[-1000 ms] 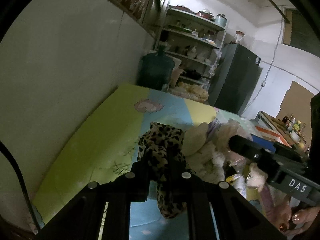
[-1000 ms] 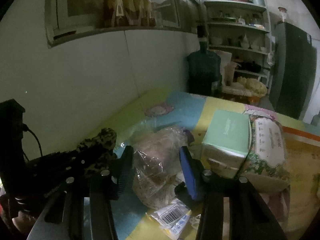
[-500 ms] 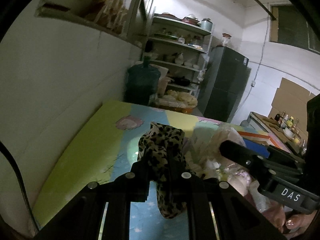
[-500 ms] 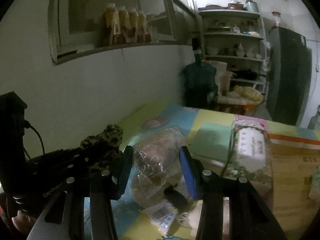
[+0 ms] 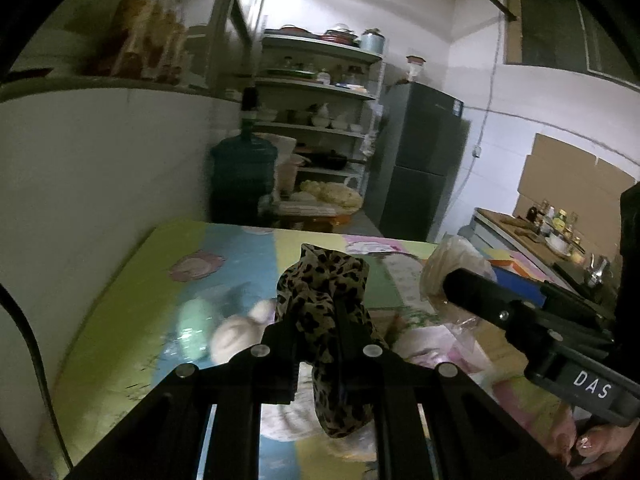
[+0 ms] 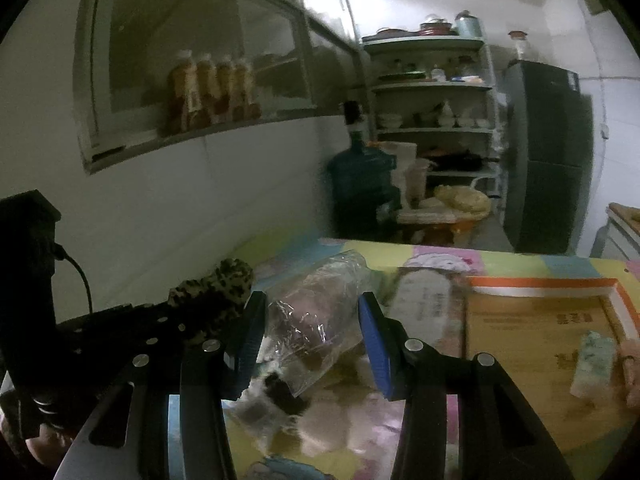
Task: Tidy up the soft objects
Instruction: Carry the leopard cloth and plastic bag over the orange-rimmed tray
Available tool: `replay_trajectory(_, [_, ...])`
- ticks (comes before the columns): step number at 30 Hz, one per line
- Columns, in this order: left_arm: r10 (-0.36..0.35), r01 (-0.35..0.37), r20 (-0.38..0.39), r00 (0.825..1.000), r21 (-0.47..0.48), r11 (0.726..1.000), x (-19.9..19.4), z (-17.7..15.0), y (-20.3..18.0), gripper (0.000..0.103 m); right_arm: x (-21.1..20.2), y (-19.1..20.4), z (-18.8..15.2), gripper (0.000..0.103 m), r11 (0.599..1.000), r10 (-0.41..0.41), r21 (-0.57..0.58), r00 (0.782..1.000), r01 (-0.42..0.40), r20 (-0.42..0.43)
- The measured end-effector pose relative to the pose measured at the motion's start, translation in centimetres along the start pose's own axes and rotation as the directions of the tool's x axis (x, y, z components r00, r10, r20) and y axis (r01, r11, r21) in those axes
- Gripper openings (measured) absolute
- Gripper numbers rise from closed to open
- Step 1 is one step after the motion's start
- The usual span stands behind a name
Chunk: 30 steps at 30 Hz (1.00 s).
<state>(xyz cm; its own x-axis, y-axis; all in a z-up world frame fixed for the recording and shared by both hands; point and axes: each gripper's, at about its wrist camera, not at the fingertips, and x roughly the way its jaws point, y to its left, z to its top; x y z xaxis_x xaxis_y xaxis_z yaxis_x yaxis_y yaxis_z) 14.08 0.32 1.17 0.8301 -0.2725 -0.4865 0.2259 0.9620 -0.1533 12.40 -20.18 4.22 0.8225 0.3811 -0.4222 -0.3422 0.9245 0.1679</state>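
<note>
My left gripper (image 5: 316,320) is shut on a leopard-print cloth (image 5: 324,292), which hangs between its fingers above the table; the cloth also shows at the left of the right wrist view (image 6: 216,292). My right gripper (image 6: 312,320) is shut on a clear plastic bag with a brown soft thing inside (image 6: 316,320), lifted off the table; the bag shows in the left wrist view (image 5: 448,276) too. A white plush toy (image 5: 240,332) and a pale green soft thing (image 5: 192,328) lie on the colourful mat (image 5: 132,320) below.
A white wall runs along the left. An orange-rimmed cardboard box (image 6: 540,320) lies at the right, a floral tissue pack (image 6: 424,296) beside it. Beyond the table's far edge stand a water jug (image 5: 244,180), shelves (image 5: 320,120) and a dark fridge (image 5: 420,160).
Both grippers have risen and tilted up with their loads; the table has dropped lower in both views. The mint box no longer shows in the right wrist view.
</note>
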Motion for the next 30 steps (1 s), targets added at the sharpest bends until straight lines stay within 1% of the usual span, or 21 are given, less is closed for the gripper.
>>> replay_trajectory(9, [-0.062,0.062,-0.014,0.998,0.052,0.997,1.9,1.0,-4.9,0.014,-2.7,-4.1,0.2,0.048,0.997,-0.066,0.039,0.997,0.065,0.039])
replay_trajectory(17, [-0.120,0.122,-0.028,0.992,0.100,0.987,3.5,1.6,-9.4,0.014,-5.2,-7.9,-0.3,0.048,0.989,-0.130,0.081,0.990,0.125,0.060])
replay_trajectory(25, [-0.189,0.195,-0.057,0.980,0.134,0.972,5.1,1.5,-14.1,0.014,-7.7,-11.5,-0.9,0.048,0.974,-0.200,0.121,0.977,0.190,0.073])
replay_trajectory(30, [-0.230,0.238,-0.076,0.970,0.140,0.961,6.0,1.4,-16.7,0.014,-9.5,-14.2,-1.5,0.048,0.959,-0.253,0.155,0.964,0.239,0.078])
